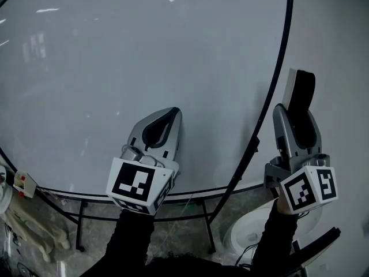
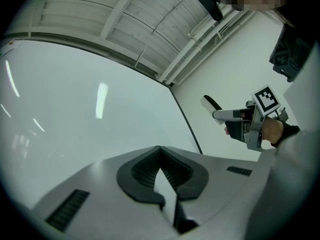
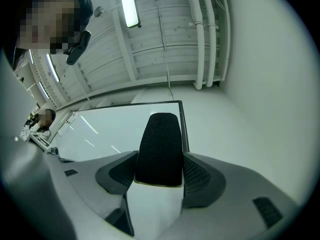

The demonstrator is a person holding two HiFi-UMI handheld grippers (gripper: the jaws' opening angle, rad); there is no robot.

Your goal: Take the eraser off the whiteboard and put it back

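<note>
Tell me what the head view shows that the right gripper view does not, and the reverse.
Only the head view: the left hand-held gripper, jaws together, and the black stand legs. Only the right gripper view: a ceiling lamp and white pipes. Both: the whiteboard and the black eraser clamped in the right hand-held gripper.

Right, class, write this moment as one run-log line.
left gripper: shut, empty | right gripper: shut on eraser | eraser: off whiteboard, right of its frame | put-back: not yet done
</note>
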